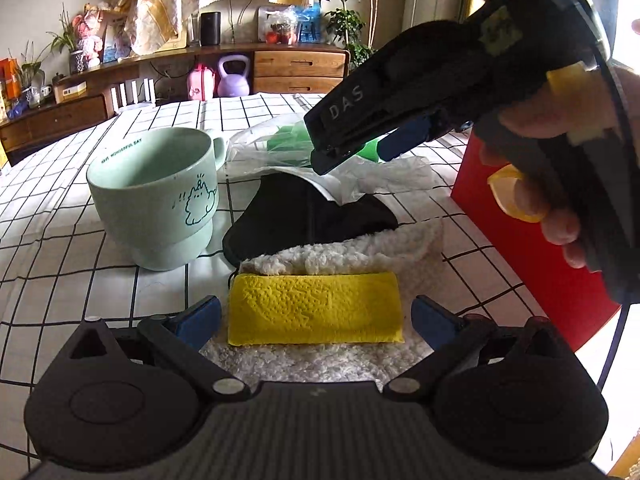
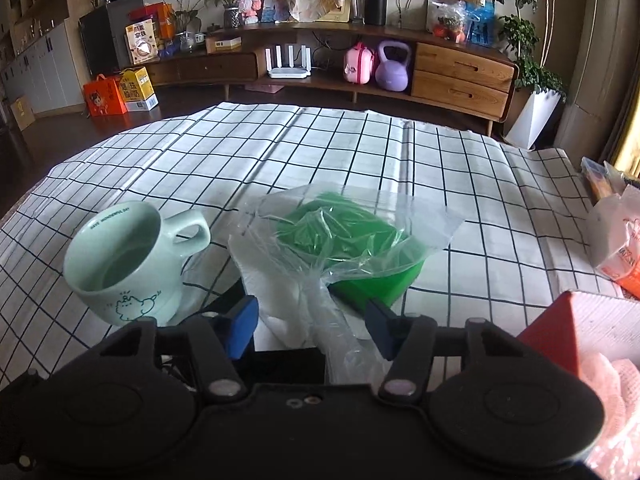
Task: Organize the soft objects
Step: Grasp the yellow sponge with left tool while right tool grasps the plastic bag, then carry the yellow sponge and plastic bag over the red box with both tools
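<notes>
**Two open grippers over a crowded pile — the snags to watch**

The left gripper stands with its jaws spread wide, one blue pad on each side of the folded yellow cloth, neither visibly touching it. The cloth lies straight ahead between the fingers, on top of a white fleecy piece; just beyond that lies a black fabric item.

The right gripper is also apart, with a twisted neck of the clear plastic bag running between its pads — I judge it not clamped. The bag holds something green just ahead of the tool.

Risks, as I judge them:
- Closing the left jaws low could pinch the fleece along with the yellow cloth and drag both.
- The thin bag may slip or tear if gripped only by its neck.
- The mint mug stands just left of both tools; a sideways sweep could tip it.
- In the left wrist view the right gripper hangs close above the pile, so the two tools could collide.
- The red box crowds the right side.

Writing: the right tool's finger reads "DAS"; the mug's inner rim reads roughly "HAVE WONDERFUL DAY", with a cartoon creature drawn on its side. Chinese characters on the far boxes are too small to read.
</notes>
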Action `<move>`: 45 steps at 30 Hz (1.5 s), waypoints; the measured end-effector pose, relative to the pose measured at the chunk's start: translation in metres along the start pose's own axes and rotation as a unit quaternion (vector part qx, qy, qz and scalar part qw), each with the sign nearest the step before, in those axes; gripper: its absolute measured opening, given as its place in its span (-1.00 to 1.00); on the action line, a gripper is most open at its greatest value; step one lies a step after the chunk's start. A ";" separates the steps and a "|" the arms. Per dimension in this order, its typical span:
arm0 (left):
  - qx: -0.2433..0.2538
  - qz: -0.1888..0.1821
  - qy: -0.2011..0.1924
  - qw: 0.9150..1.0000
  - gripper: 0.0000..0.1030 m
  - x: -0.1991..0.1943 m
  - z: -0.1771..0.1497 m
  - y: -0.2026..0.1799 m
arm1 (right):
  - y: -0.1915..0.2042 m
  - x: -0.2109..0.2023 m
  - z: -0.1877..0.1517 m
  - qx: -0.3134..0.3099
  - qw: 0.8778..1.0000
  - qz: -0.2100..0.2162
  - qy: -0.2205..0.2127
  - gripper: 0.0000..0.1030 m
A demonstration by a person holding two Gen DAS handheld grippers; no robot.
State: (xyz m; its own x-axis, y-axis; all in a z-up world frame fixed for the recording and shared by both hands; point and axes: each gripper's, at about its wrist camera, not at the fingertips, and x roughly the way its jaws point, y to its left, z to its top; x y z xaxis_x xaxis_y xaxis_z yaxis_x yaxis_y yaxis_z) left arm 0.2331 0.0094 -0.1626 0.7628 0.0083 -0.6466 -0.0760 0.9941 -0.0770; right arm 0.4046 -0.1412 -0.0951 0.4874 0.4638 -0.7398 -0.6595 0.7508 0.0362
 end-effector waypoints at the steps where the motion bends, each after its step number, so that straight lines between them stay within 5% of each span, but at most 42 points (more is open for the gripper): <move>1: -0.001 0.000 0.000 1.000 0.96 0.000 0.000 0.001 | 0.000 0.003 0.000 0.002 1.000 0.000 0.001 0.06; 15: -0.007 -0.005 -0.001 1.000 0.77 0.000 -0.002 0.002 | 0.001 0.015 -0.004 0.002 1.000 -0.003 -0.002 -0.48; 29: -0.023 -0.009 0.002 1.000 0.72 -0.009 0.000 0.007 | 0.005 -0.015 -0.006 0.020 0.999 -0.011 -0.034 -0.55; 45: -0.026 -0.020 -0.030 0.999 0.72 -0.061 0.013 -0.001 | 0.008 -0.106 -0.025 0.054 0.996 0.013 -0.068 -0.55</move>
State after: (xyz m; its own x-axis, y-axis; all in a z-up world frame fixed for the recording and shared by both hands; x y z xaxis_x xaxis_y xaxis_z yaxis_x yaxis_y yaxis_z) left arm 0.1954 0.0093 -0.1132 0.8029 -0.0241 -0.5957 -0.0760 0.9869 -0.1423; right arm 0.3331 -0.1962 -0.0329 0.5480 0.5380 -0.6405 -0.6113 0.7802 0.1323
